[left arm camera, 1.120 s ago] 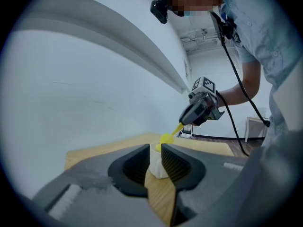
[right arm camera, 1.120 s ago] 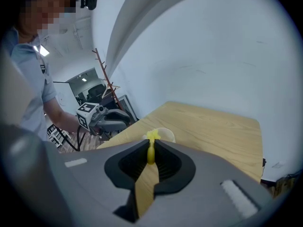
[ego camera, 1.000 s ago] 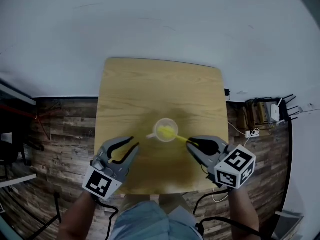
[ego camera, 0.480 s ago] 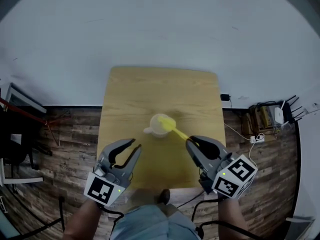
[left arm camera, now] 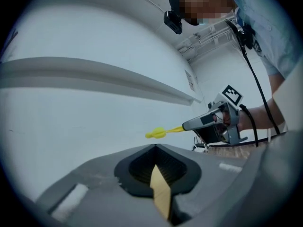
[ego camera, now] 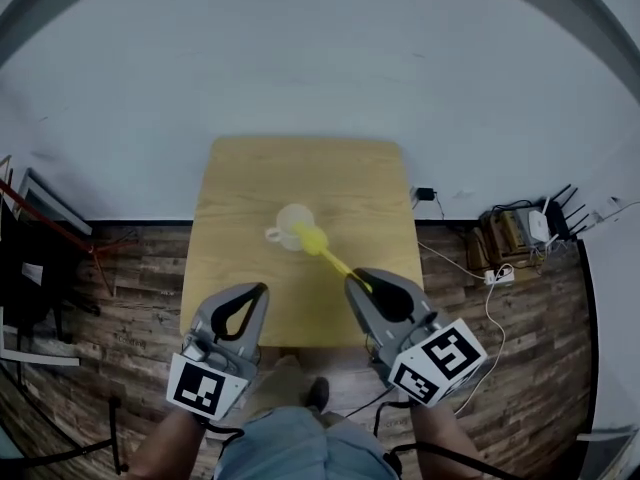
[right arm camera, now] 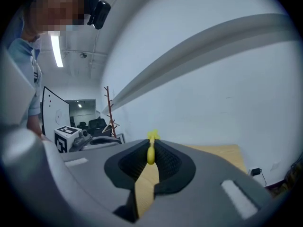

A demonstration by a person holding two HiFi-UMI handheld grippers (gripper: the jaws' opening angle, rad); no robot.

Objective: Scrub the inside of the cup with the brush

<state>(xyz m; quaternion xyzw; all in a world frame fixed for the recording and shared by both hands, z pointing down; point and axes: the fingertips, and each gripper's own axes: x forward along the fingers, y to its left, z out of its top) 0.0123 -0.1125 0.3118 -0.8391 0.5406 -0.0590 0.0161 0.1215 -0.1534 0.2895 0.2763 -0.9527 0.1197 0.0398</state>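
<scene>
The cup (ego camera: 290,225), pale and see-through with a small handle on its left side, stands upright on the light wooden table (ego camera: 240,178), close to the centre of the head view. My right gripper (ego camera: 358,286) sits at the lower right of that view. Its jaws are pressed together on the thin handle of the yellow brush (ego camera: 322,251). In the right gripper view the handle runs straight out between the two dark pads. The brush slants up and to the left across the picture, and its bristled head overlaps the lower right edge of the cup. I cannot tell whether the head touches the rim or is above it. My left gripper (ego camera: 262,290) is at the lower left of the head view, well apart from the cup. Its jaws have just closed and now meet tip to tip, with nothing between them. Both grippers point towards the far wall.
</scene>
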